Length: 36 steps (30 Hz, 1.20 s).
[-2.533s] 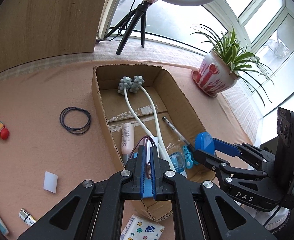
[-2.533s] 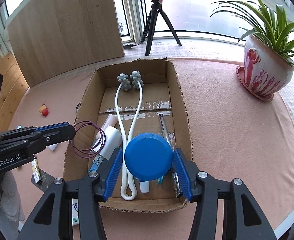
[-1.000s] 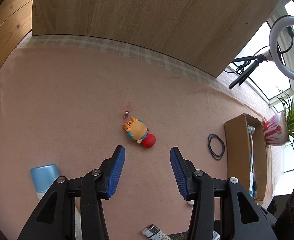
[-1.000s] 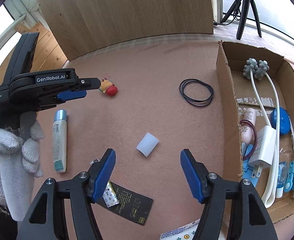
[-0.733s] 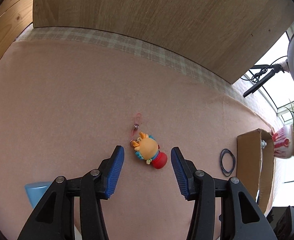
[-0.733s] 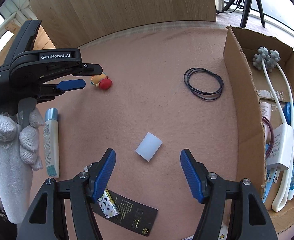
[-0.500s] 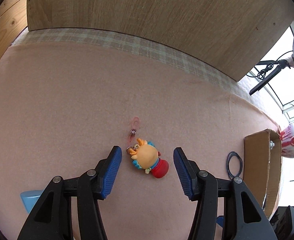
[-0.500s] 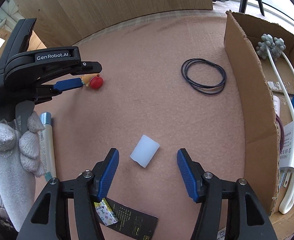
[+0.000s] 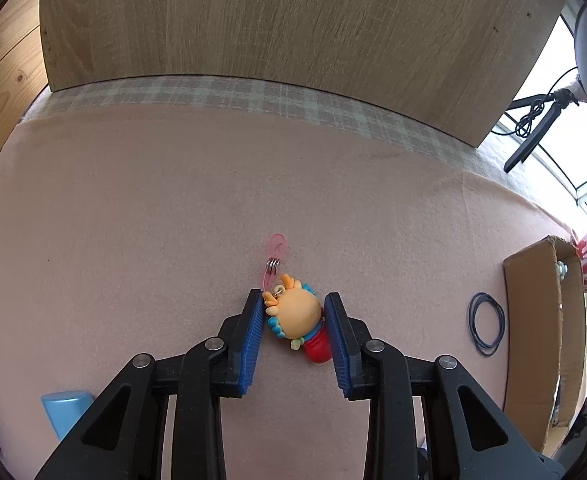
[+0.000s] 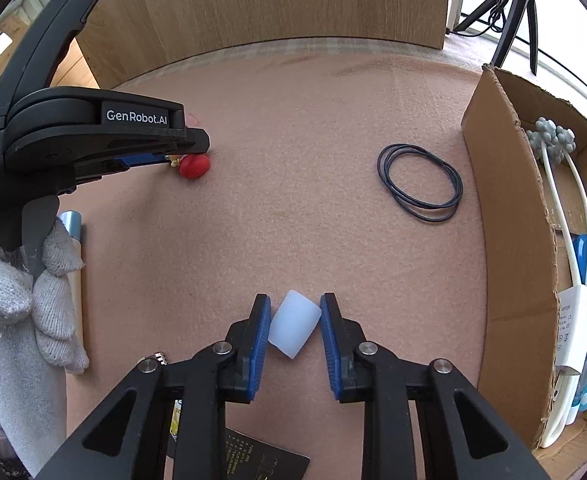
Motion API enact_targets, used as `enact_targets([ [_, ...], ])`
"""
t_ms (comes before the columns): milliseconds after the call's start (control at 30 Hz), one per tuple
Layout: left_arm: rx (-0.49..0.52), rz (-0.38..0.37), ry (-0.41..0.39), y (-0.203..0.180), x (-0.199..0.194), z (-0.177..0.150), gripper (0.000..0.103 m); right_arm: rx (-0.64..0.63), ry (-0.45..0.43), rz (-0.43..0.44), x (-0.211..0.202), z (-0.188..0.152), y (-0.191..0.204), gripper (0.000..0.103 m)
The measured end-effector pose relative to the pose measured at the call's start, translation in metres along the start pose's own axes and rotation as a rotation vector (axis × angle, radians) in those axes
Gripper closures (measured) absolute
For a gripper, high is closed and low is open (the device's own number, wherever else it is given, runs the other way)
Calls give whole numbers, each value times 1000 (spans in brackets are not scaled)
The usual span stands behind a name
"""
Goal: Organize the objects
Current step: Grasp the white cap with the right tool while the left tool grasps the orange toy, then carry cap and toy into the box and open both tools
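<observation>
The left gripper has its jaws narrowed around a small orange toy keychain, blue pads touching or nearly touching its sides on the pink tabletop. The right gripper brackets a white cap, jaws narrow, contact unclear. Black rubber bands lie at 1 o'clock from it; the cardboard box stands at 3 o'clock.

Open pink felt-covered counter lies between the two tools. Obstacles: a black coiled rubber band near the tall brown cardboard box wall, and a light wooden board behind.
</observation>
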<state>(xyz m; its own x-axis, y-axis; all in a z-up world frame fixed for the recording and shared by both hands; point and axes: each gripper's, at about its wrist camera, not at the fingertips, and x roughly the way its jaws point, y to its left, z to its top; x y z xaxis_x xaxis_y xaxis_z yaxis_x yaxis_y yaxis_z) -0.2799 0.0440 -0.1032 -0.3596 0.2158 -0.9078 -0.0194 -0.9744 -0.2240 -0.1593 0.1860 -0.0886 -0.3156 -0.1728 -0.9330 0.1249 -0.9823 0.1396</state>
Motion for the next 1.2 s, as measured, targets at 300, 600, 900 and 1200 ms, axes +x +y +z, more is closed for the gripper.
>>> enact_targets([
  [300,-20,-63,-22,12,-19,-14,74,84,-7,107,-7,-3,-22,94],
  [600,-49,-100,-22,24,-33,-37,74,132,-26,161,-26,-18,-41,94],
  [900,-37,-153,-47,18,-60,-58,74,220,-88,258,-59,-23,-65,94],
  [1200,17,-230,-66,-20,-82,-69,74,314,-192,272,-109,-32,-113,94],
])
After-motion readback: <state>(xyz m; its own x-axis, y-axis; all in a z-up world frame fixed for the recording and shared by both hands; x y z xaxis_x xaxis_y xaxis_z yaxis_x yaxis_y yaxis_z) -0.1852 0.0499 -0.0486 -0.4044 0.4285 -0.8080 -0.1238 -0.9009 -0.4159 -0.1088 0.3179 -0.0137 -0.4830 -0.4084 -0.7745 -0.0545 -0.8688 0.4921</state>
